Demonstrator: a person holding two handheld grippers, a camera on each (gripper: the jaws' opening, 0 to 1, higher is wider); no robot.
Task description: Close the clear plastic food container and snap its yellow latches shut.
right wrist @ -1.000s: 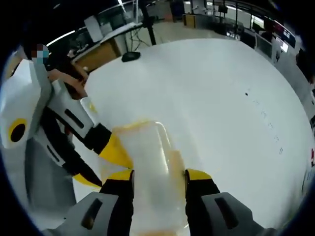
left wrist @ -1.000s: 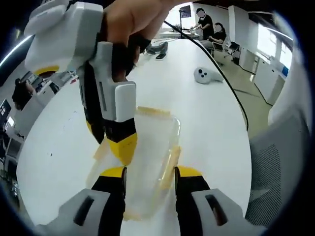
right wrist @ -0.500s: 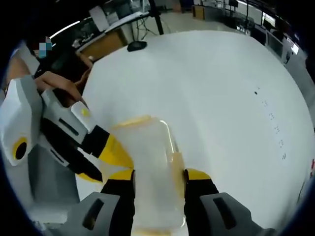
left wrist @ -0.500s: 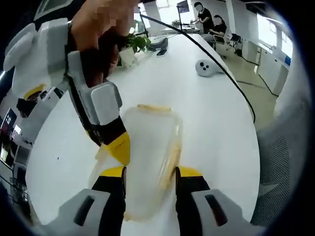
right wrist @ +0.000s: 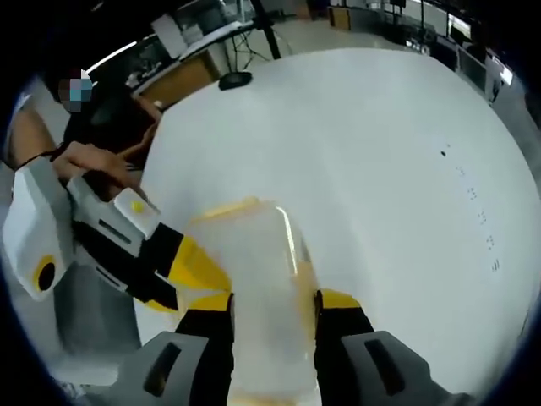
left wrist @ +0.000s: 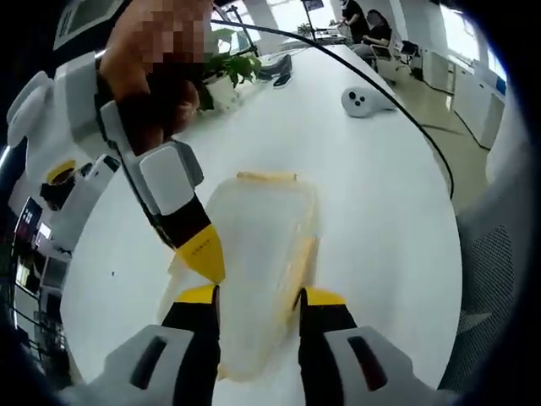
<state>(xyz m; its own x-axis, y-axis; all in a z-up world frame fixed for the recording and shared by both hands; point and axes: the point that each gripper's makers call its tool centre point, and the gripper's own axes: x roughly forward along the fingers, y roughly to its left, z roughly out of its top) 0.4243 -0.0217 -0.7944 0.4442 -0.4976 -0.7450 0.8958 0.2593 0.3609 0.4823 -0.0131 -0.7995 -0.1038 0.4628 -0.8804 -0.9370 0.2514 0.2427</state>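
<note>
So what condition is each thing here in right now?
clear container: lid on, lying on the white table, between the fingers of both grippers
far end latch: folded down
left gripper: fingers straddling the container
right gripper: fingers straddling the container
white controller: lying loose on the table

Bright even indoor light, glare on white table, strong fisheye bending at edges, soft blur on near container
</note>
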